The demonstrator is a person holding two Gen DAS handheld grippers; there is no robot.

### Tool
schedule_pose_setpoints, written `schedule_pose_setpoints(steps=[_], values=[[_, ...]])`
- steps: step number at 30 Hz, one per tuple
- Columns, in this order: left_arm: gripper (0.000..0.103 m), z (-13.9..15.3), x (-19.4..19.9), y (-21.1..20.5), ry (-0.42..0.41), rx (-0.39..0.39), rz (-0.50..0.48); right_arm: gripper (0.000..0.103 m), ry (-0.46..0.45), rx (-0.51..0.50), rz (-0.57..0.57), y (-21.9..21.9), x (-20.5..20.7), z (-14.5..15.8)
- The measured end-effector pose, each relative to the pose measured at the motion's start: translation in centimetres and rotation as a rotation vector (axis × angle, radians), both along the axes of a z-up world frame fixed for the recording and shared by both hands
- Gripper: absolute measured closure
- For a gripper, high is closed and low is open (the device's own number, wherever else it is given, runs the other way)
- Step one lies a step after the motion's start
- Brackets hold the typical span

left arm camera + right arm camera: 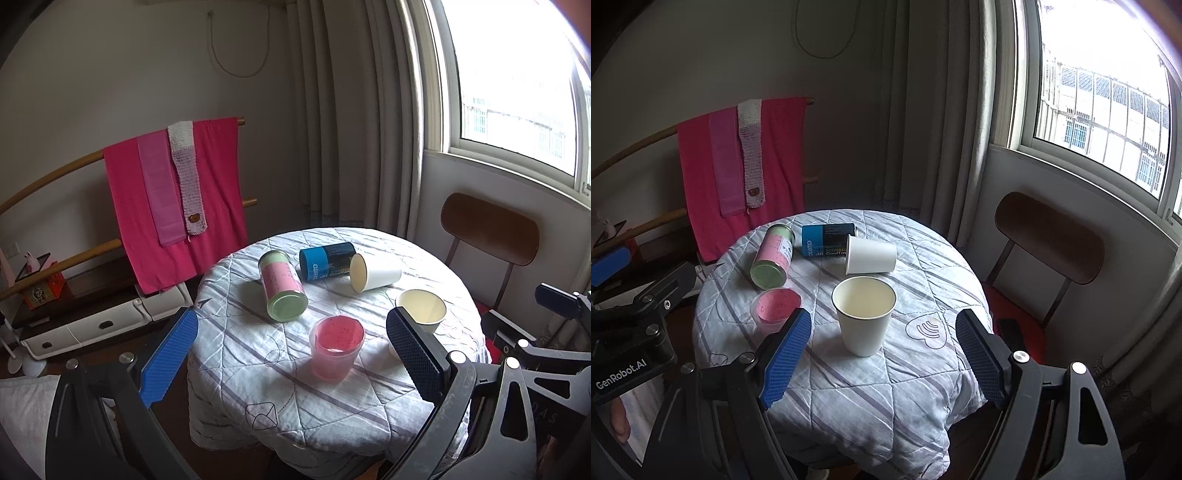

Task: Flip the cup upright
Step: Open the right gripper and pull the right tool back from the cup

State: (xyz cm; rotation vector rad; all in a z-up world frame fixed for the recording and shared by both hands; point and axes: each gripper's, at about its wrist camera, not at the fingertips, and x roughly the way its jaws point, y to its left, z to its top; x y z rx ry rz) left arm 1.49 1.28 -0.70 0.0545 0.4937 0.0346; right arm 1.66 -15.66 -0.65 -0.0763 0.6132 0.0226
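Quilted table (849, 387): round, striped cloth; carries everything below.
Pink tin (773, 256): on its side, far left.
Blue tin (827, 240): on its side, just behind the tipped cup.
Tipped cup (871, 254): white paper, lying on its side at the far middle, mouth to the left; the one not yet upright.
Upright cup (864, 314): white paper, standing, near the right tool.
Pink cup (337, 345): translucent, standing, near the left tool.
Step, judged: reach past the upright cup, pinch the tipped cup lightly across its wall, rotate mouth-up; paper crushes easily.
Right tool (882, 354): spread wide, empty, touching nothing.
Left tool (291, 354): spread wide, empty, clear of the cups.
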Motion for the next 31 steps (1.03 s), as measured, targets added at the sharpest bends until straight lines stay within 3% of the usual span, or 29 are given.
schedule_pose_setpoints(steps=[20,31], values=[[0.0,-0.05,-0.99,-0.61,-0.084,0.026,-0.027,0.021,-0.015,-0.002,0.0,0.07,-0.48,0.28],[0.0,-0.36,-0.43,-0.63,-0.072,0.021,-0.036,0.021,0.006,-0.003,-0.004,0.03,0.09,-0.21]])
